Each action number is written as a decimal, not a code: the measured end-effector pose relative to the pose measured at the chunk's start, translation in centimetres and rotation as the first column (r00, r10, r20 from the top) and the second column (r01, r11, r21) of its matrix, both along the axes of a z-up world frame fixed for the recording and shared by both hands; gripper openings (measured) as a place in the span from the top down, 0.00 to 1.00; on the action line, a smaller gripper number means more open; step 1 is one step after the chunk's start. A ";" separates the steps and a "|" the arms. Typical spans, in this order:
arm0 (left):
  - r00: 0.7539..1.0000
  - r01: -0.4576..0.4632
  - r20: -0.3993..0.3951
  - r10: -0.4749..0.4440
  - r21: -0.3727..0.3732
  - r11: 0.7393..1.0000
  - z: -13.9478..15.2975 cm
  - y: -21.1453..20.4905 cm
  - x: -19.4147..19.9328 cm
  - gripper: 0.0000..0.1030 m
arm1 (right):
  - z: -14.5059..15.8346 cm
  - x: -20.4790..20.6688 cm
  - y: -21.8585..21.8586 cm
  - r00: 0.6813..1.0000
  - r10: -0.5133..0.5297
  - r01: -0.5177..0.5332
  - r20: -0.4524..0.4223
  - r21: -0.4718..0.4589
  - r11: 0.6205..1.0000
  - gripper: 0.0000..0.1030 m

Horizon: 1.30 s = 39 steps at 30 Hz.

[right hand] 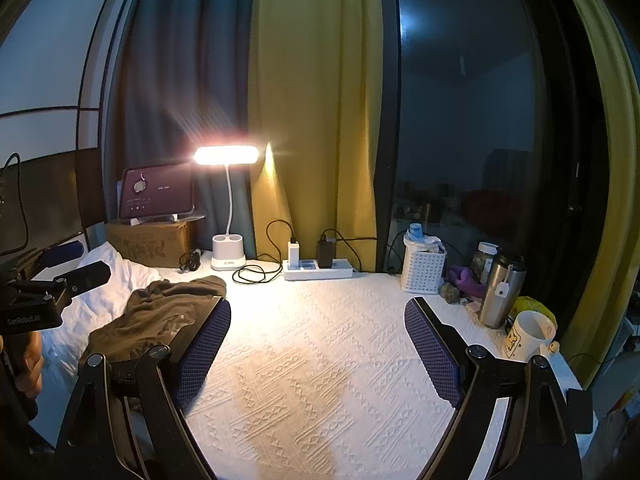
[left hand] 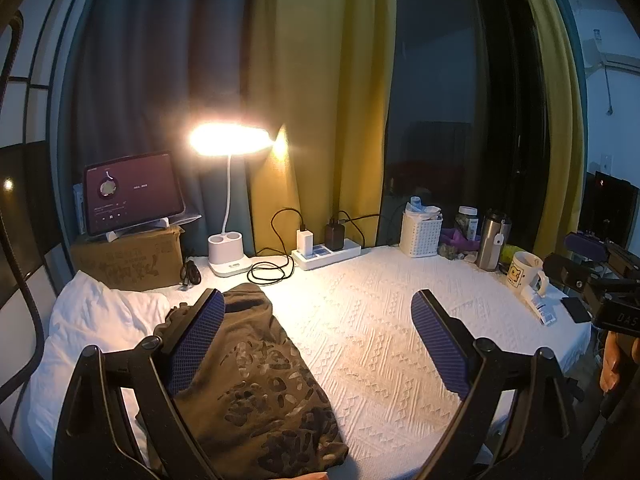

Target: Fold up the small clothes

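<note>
Both grippers are held level-ish above the white textured cloth (right hand: pixel 320 360), wide open, nothing gripped: left gripper (left hand: pixel 318 344) has its jaws spread with the brown printed garment (left hand: pixel 256 380) lying under and beside its left finger, apparently not pinched; right gripper (right hand: pixel 318 352) is spread over bare cloth. The garment is left crumpled at the left side, partly on a white pillow (left hand: pixel 92 320), likely staged for pickup. The middle is kept free, presumably as folding space; clutter is pushed to the back edge. Counted: one garment, one pillow, one lamp (right hand: pixel 226 156), one tablet (left hand: pixel 134 192), one power strip (right hand: pixel 318 270) with two chargers, one basket (right hand: pixel 422 272), one steel tumbler (right hand: pixel 498 292), one mug (right hand: pixel 528 336).
</note>
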State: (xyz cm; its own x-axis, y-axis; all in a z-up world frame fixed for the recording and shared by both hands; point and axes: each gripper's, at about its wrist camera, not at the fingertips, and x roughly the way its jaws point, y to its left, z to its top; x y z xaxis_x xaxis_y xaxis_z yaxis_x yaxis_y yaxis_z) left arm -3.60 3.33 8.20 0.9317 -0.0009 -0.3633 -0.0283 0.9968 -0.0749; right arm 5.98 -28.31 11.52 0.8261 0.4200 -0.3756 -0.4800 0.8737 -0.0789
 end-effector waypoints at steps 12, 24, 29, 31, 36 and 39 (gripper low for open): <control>1.000 0.000 0.000 0.000 0.000 1.000 -0.1 0.0 0.0 0.09 | -0.4 -0.1 0.1 1.000 0.008 -0.008 0.002 -0.005 1.000 0.13; 1.000 -0.002 0.001 0.002 -0.001 1.000 -0.1 0.1 0.0 0.09 | -0.7 -0.1 -0.1 1.000 0.010 -0.010 -0.005 -0.005 1.000 0.13; 1.000 -0.009 0.007 0.009 -0.006 1.000 -0.4 0.2 -0.2 0.09 | -1.3 0.4 -0.4 1.000 0.004 -0.004 -0.019 -0.006 1.000 0.13; 1.000 -0.010 0.006 0.010 -0.007 1.000 -0.4 0.2 -0.1 0.09 | -1.4 0.5 -0.4 1.000 0.002 -0.002 -0.023 -0.004 1.000 0.13; 1.000 -0.012 0.007 0.012 -0.005 1.000 -0.5 0.3 -0.1 0.09 | -1.4 0.6 -0.3 1.000 0.002 -0.002 -0.023 -0.007 1.000 0.13; 1.000 -0.015 0.006 0.015 -0.005 1.000 -0.5 0.4 -0.1 0.09 | -1.4 0.7 -0.3 0.999 -0.002 0.002 -0.033 -0.008 1.000 0.13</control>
